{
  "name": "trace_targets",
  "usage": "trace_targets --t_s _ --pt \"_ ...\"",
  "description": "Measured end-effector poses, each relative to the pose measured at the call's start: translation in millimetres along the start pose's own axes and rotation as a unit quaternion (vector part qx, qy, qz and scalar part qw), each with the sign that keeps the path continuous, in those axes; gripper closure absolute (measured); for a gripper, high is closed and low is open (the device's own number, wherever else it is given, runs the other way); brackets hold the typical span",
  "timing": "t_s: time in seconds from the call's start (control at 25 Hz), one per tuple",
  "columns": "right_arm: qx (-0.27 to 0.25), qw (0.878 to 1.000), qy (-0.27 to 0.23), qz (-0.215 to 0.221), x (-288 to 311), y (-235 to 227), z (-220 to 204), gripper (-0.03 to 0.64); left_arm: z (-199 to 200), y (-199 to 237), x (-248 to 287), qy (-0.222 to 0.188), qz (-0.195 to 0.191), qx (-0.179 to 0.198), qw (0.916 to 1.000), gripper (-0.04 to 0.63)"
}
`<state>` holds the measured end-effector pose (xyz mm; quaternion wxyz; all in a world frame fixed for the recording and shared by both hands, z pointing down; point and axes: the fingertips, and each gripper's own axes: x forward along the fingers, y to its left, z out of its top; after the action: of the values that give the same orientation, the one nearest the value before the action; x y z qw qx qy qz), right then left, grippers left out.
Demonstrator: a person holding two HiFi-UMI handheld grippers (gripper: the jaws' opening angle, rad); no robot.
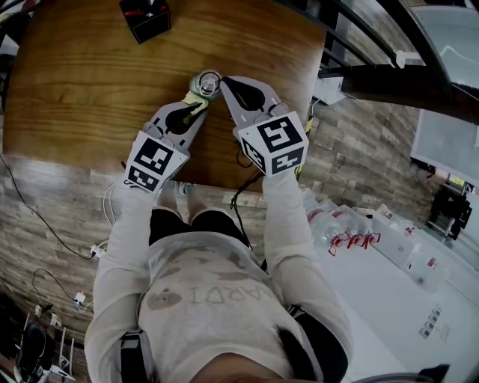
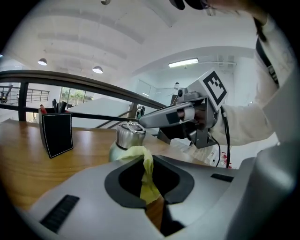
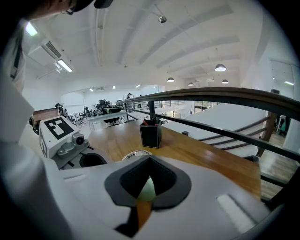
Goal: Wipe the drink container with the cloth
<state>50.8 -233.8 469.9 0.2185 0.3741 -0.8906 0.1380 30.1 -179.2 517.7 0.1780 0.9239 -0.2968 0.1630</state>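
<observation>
Pen holder (image 1: 146, 18) sits at the far left of the table (image 1: 75, 97), well apart from the work. Not involved.

Left gripper (image 1: 198, 98): jaws pinched nearly together on a yellow cloth (image 2: 149, 187). The cloth's loose end folds over the jaw tips and lies against the bottle (image 2: 126, 138), up near the shoulder below the silver cap.

The bottle stands upright near the middle of the table, close to the near edge, right between the two gripper tips.

Right gripper (image 1: 223, 83): jaws narrow, nearly closed, with nothing clamped between them as far as its own view shows. The pale green bottle body shows just past the gap. The tips sit at the cap from the other side. Looks like bracing, not a grip.

Step, as judged: wiping is under way, or at first contact. The cloth is on the upper body, and the lower body shows no cloth on it.

Next move calls for:
- drag the cloth down and around the body while keeping the pinch firm
- keep the right tips against the cap so the bottle does not tip or slide

Risk: side push from the left with only a light brace.
</observation>
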Motion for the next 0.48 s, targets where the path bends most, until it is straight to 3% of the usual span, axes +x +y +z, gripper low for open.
trace_targets --t_s 0.48 --pt "0.007 1.0 -0.003 -0.007 -1 -3 0 0.609 -6 -16 16 0.015 -0.017 0.003 0.9997 0.566"
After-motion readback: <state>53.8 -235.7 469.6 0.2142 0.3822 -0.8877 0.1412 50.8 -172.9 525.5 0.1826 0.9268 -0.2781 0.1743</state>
